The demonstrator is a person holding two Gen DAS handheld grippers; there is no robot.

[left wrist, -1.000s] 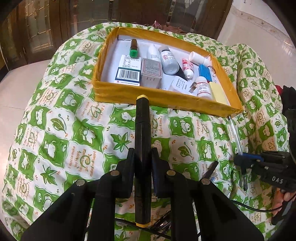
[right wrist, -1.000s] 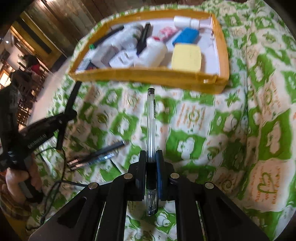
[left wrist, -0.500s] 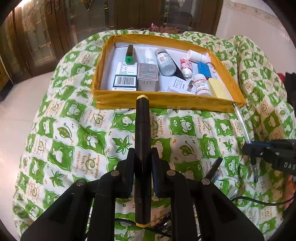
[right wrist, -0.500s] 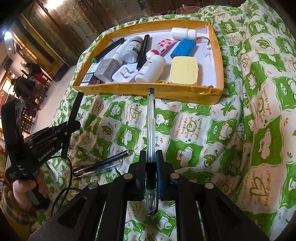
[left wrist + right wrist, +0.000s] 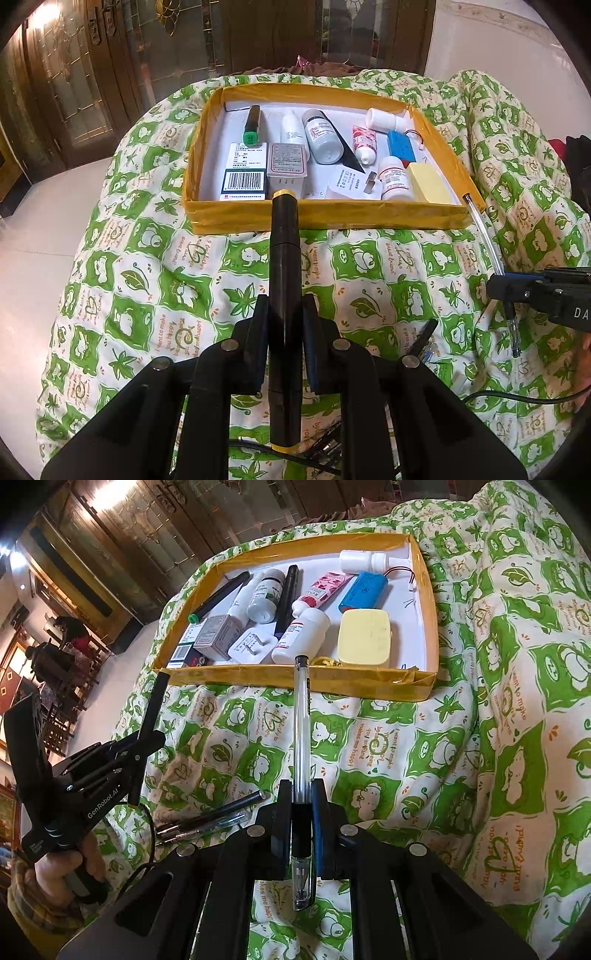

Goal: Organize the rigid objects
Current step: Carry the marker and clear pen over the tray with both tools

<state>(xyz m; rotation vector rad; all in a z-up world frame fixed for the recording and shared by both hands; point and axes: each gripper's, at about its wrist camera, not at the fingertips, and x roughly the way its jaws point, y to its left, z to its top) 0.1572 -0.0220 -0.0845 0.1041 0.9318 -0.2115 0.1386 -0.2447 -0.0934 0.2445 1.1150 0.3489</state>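
My left fingers (image 5: pixel 284 332) are closed tight on a black marker (image 5: pixel 283 302) with yellow ends. It runs straight out along them, its far tip in line with the near wall of the tray (image 5: pixel 325 218). My right fingers (image 5: pixel 302 830) are clamped on a clear pen (image 5: pixel 302 738), which also points forward, its dark cap reaching to the tray's near wall in that view.

The tray is a shallow box with yellow taped walls and a white floor, sitting on a green-and-white quilt (image 5: pixel 147 280). Inside, from the left: a barcode box (image 5: pixel 244 177), a grey box (image 5: pixel 288 166), a green-capped marker (image 5: pixel 252 125), a white tube (image 5: pixel 291 127), a grey bottle (image 5: pixel 323 138), a pink tube (image 5: pixel 364 142), a blue battery pack (image 5: pixel 400 146), a small white bottle (image 5: pixel 395 177) and a yellow pad (image 5: pixel 428 182). Another white bottle (image 5: pixel 384 119) lies at the far right corner.

On the quilt between my two hands lie two more pens (image 5: pixel 210 818), side by side, near a black cable (image 5: pixel 147 834). In the right view, my left hand (image 5: pixel 64 867) grips its handle at the lower left.
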